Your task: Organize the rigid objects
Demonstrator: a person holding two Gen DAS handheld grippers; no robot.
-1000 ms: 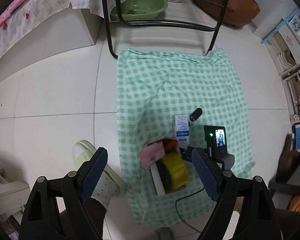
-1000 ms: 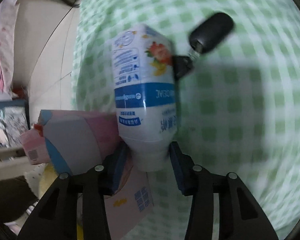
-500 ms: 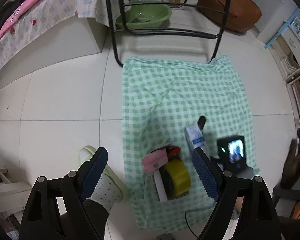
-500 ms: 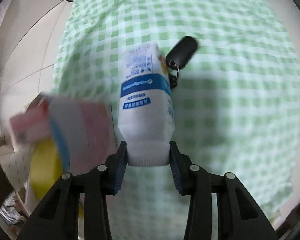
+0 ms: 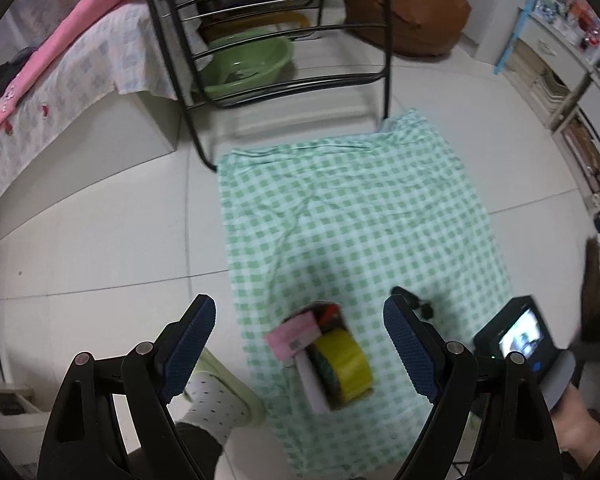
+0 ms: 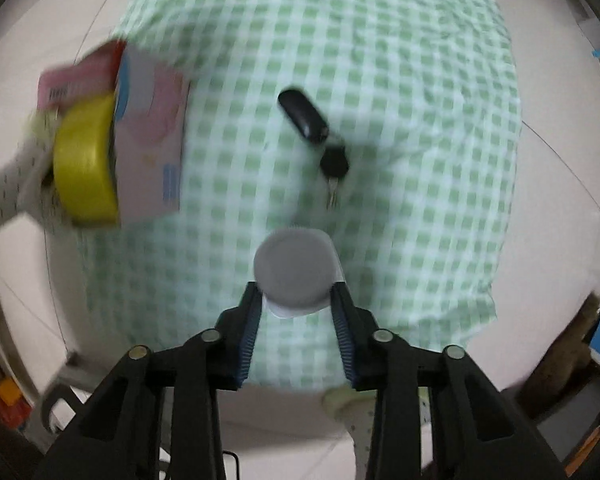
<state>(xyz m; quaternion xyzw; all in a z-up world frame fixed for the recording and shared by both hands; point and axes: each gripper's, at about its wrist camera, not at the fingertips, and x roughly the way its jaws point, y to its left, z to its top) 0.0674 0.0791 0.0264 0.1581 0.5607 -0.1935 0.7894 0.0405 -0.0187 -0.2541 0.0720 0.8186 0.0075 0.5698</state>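
White plastic bottle (image 6: 296, 270), cap toward camera, sits clamped in the right gripper (image 6: 298, 314) above the green checked cloth (image 6: 400, 80); left gripper (image 5: 300, 344) gapes wide, holding nothing.

My left wrist camera rides high and back, looking forward and down over the whole green checked cloth (image 5: 352, 216) toward its far edge. My right wrist camera sits much closer, tipped steeply down at the cloth's near half. Both share the yellow tape roll (image 5: 346, 364) and the black key fob (image 6: 302, 116).
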